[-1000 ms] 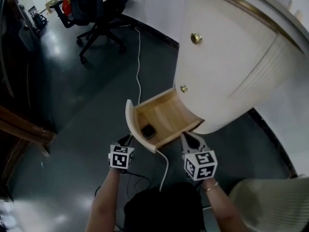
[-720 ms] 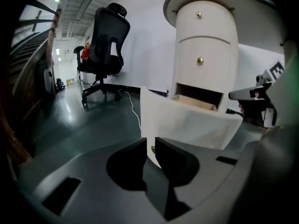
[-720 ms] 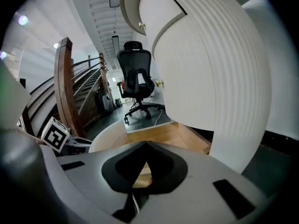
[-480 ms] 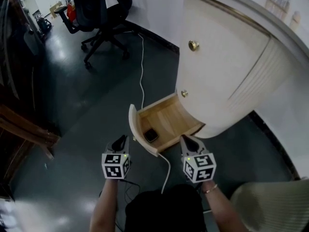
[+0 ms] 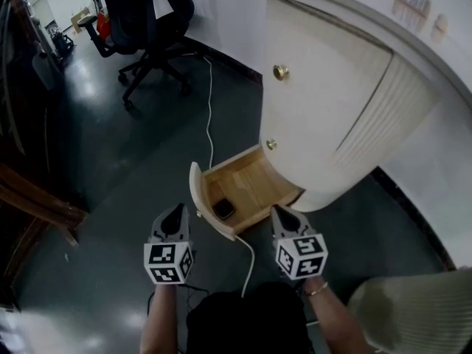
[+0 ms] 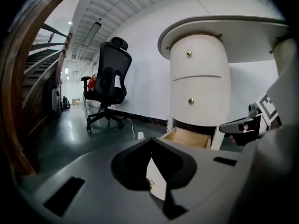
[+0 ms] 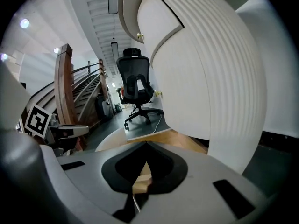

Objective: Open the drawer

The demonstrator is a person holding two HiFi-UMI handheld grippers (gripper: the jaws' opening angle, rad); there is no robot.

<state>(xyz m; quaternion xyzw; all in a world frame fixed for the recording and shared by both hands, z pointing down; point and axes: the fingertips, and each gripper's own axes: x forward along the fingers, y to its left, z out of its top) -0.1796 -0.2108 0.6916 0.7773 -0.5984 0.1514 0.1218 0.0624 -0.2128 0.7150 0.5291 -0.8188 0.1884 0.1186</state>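
Cream lacquer covers the rounded, ribbed cabinet (image 5: 324, 102), smooth against its round brass knobs (image 5: 281, 71); the pale wooden bottom drawer (image 5: 195, 189), curved at the front, stands pulled out at twelve o'clock from both tongs; a small dark flat object (image 5: 223, 209) lies inside; the left gripper (image 5: 176, 211) at the drawer's seven o'clock and the right gripper (image 5: 280, 212) at its five o'clock are both closed tight on nothing; a further pull might bring the drawer off its runners, or snag the white cable (image 5: 209, 116) trailing over the glossy dark floor (image 5: 110, 146).
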